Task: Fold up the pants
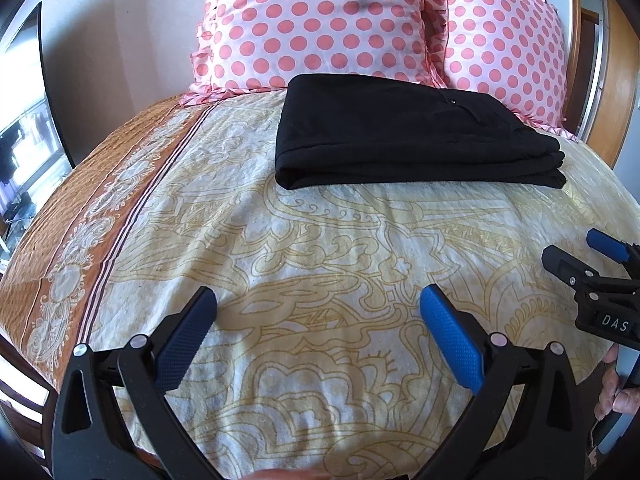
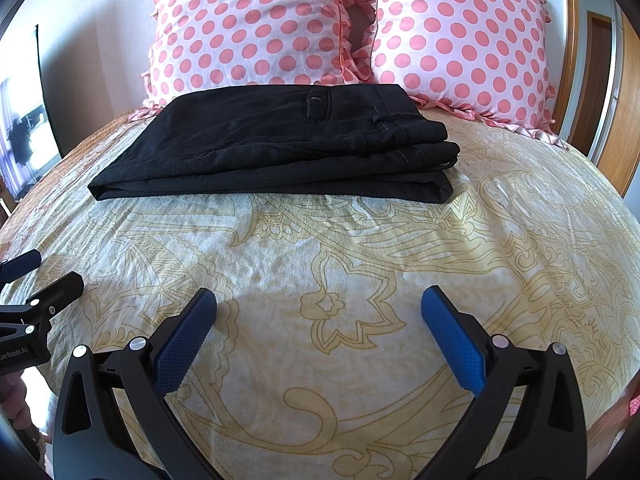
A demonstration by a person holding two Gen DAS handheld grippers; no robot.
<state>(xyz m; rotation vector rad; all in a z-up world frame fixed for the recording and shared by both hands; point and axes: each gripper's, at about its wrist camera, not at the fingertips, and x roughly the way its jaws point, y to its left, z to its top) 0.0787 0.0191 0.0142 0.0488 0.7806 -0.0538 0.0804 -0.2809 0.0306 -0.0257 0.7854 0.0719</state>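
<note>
The black pants [image 1: 408, 136] lie folded in a flat rectangular stack on the bed, just in front of the pillows; they also show in the right wrist view [image 2: 280, 148], waistband and belt loops on top at the right. My left gripper [image 1: 318, 300] is open and empty, held over the bedspread well short of the pants. My right gripper [image 2: 318, 300] is open and empty too, also short of the pants. The right gripper shows at the right edge of the left wrist view [image 1: 588, 252], and the left gripper at the left edge of the right wrist view [image 2: 40, 272].
Two pink polka-dot pillows [image 1: 320, 20] [image 2: 460, 36] lean against the wall behind the pants. The bedspread [image 1: 320, 240] is cream with yellow paisley and an orange border at the left. A wooden door frame [image 2: 576, 80] stands at the right.
</note>
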